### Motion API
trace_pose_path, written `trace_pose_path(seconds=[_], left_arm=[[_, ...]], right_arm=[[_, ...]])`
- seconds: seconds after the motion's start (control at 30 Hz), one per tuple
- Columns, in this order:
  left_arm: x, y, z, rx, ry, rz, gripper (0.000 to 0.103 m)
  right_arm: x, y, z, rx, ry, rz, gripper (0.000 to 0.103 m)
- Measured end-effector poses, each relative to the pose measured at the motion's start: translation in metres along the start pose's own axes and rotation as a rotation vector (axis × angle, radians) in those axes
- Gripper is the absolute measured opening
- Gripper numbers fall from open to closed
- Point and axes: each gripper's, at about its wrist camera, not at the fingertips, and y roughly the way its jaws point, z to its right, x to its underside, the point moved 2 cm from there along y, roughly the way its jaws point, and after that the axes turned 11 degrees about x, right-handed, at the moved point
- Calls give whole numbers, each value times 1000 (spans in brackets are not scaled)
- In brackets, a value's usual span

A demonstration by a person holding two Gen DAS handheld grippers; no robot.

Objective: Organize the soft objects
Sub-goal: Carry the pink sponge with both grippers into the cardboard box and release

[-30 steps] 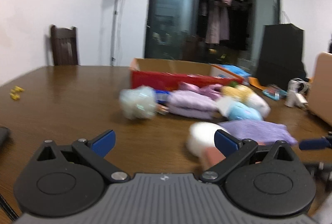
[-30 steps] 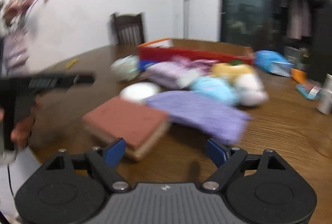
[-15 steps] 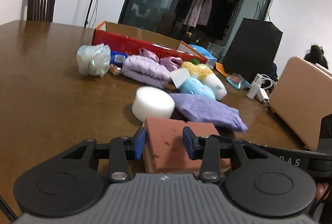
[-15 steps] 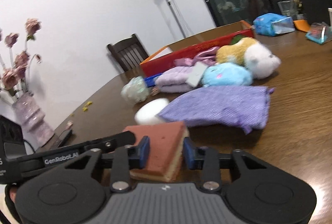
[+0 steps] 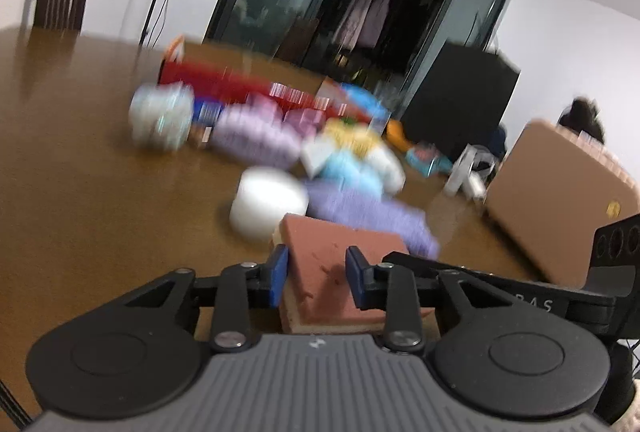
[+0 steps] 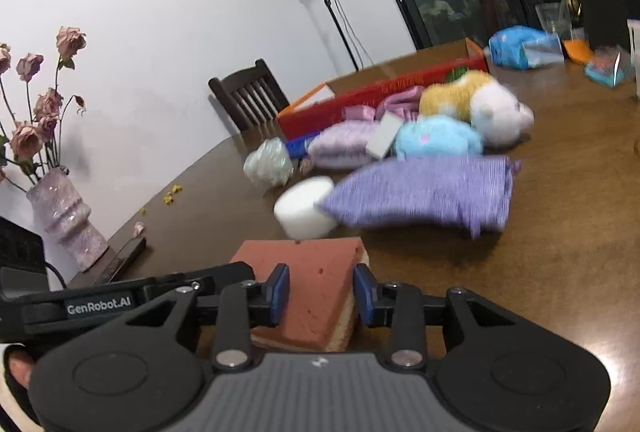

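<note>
Each gripper has a ribbed grey housing flanked by two round black discs, with black link arms pinned by silver screws and ending in blue pads. The left gripper and right gripper look alike. White lettering reads "GenRobot.AI" on the left one's side bar; the right's shows what seems to be "BAS", partly hidden. A fingertip of bare skin shows beside a pale cuff.

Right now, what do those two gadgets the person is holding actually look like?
Each hand-held gripper, left and right, has a ribbed grey body, two round black discs, black linkage arms with silver pivot pins, and blue finger pads. The right wrist view shows the left one's side with white "GenRobot.AI" lettering. No sleeves are clearly visible.
</note>
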Motion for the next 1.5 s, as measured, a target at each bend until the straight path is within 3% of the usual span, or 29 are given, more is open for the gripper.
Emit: trace_pose_path(seconds=[0.1, 0.23, 0.37, 0.5, 0.6, 0.7, 0.77, 0.9, 1.0, 1.17, 1.3, 1.37, 1.5], left_arm=[[-54, 8, 1, 30, 27, 70, 31], [-140, 42, -24, 49, -3, 96, 31], [-219, 99, -76, 11, -93, 68, 31], [-269, 164, -139, -80, -181, 19, 28], [-287, 214, -185, -161, -211, -58, 28], [-294, 249, -211, -225, -168, -128, 30], [-296, 261, -223, -257, -138, -124, 51], [-298, 275, -230, -300, -68, -109, 55], [-301, 271, -223, -303, -54, -96, 59], [-307, 242, -188, -308, 5, -95, 67], [-315, 200, -153, -327, 78, -51, 82], [-310, 175, -136, -323, 91, -36, 89], [-288, 134, -109, -332, 89, -25, 91]], right_arm=[[-47, 4, -4, -18, -39, 65, 34], [-134, 38, -6, -37, -76, 106, 34], [-228, 117, 5, -65, -28, 29, 33], [-285, 220, 12, -30, -18, -91, 31], [-305, 300, 12, 11, 4, -179, 31], [-313, 369, 17, 31, 51, -260, 31], [-313, 401, 20, 27, 91, -302, 33], [-298, 445, 21, 83, 76, -363, 35], [-296, 441, 20, 103, 53, -341, 35], [-320, 392, 16, 140, -19, -273, 38], [-349, 318, 17, 172, -82, -182, 48], [-359, 281, 18, 190, -125, -148, 58], [-357, 209, 26, 212, -149, -90, 67]])
